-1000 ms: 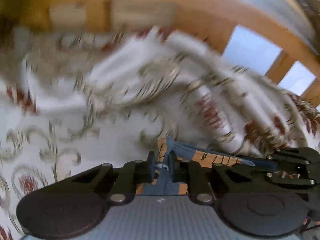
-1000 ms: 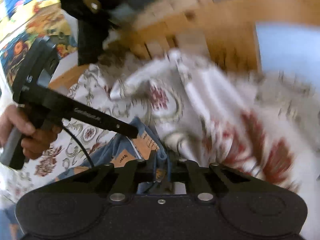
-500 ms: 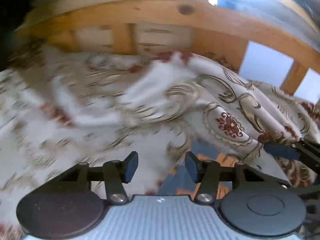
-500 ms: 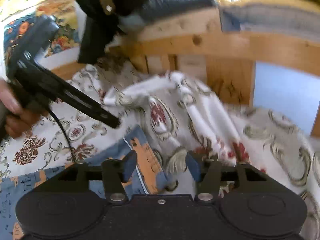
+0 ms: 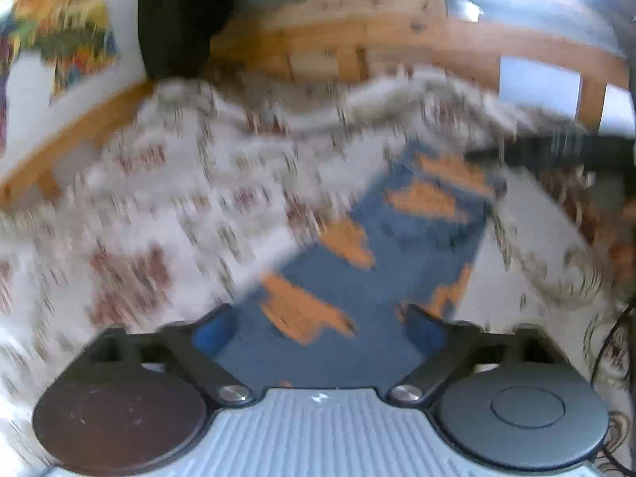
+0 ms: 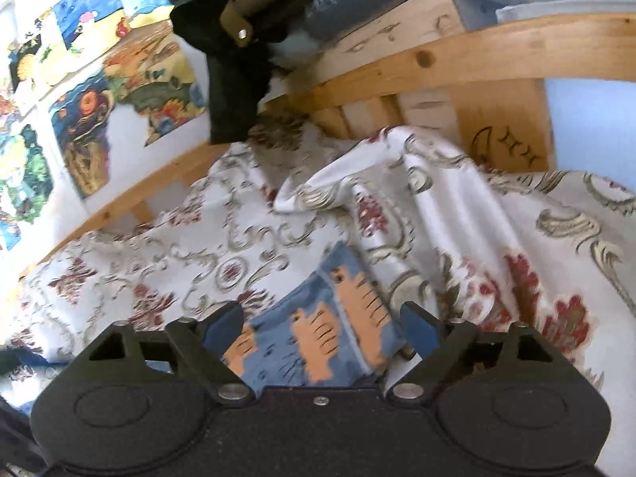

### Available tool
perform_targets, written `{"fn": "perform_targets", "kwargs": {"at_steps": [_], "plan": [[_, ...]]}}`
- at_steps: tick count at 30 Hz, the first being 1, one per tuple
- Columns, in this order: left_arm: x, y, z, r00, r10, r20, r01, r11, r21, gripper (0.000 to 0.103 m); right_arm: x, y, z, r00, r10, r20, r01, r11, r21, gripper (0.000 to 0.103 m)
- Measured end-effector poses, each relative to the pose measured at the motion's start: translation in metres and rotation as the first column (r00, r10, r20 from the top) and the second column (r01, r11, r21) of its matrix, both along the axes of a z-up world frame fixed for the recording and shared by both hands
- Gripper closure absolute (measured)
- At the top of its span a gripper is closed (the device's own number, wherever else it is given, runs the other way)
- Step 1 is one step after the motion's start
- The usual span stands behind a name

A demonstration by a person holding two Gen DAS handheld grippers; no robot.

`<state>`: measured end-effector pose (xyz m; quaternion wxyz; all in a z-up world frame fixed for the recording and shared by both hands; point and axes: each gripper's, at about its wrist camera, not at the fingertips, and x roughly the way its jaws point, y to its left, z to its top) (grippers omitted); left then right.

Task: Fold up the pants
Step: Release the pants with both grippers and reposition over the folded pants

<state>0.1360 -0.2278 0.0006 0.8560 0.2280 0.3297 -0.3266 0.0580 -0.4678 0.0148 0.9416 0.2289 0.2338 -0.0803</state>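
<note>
Both tongs, left (image 5: 318,328) and right (image 6: 320,326), are spread wide with nothing gripped. The blue pants (image 6: 318,326) with orange cats lie flat on the patterned bedspread (image 6: 167,262), right under both. Left view's blurry.
</note>
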Motion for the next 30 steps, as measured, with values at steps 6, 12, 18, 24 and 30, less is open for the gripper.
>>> {"fn": "perform_targets", "kwargs": {"at_steps": [6, 12, 18, 24, 30], "plan": [[-0.023, -0.016, -0.050, 0.990, -0.139, 0.006, 0.139, 0.990, 0.023, 0.049, 0.004, -0.009, -0.012, 0.991, -0.032, -0.133, 0.042, 0.997, 0.068, 0.041], [-0.012, -0.029, -0.060, 0.979, -0.201, -0.023, 0.202, 0.972, 0.117, 0.068, 0.017, -0.015, -0.028, 0.976, -0.057, -0.210, 0.079, 0.992, 0.098, 0.065], [-0.006, -0.021, -0.049, 0.976, -0.204, -0.075, 0.209, 0.976, 0.059, 0.098, 0.009, -0.016, -0.021, 0.975, -0.130, -0.183, 0.140, 0.989, 0.046, 0.087], [-0.018, -0.015, -0.057, 0.959, -0.275, -0.064, 0.281, 0.950, 0.133, 0.093, 0.019, -0.012, -0.027, 0.960, -0.120, -0.254, 0.121, 0.993, -0.011, 0.081], [-0.029, 0.022, -0.038, 0.974, -0.213, -0.084, 0.207, 0.976, -0.066, 0.030, 0.005, 0.035, 0.012, 0.981, -0.102, -0.165, 0.045, 0.947, -0.320, 0.024]]}}
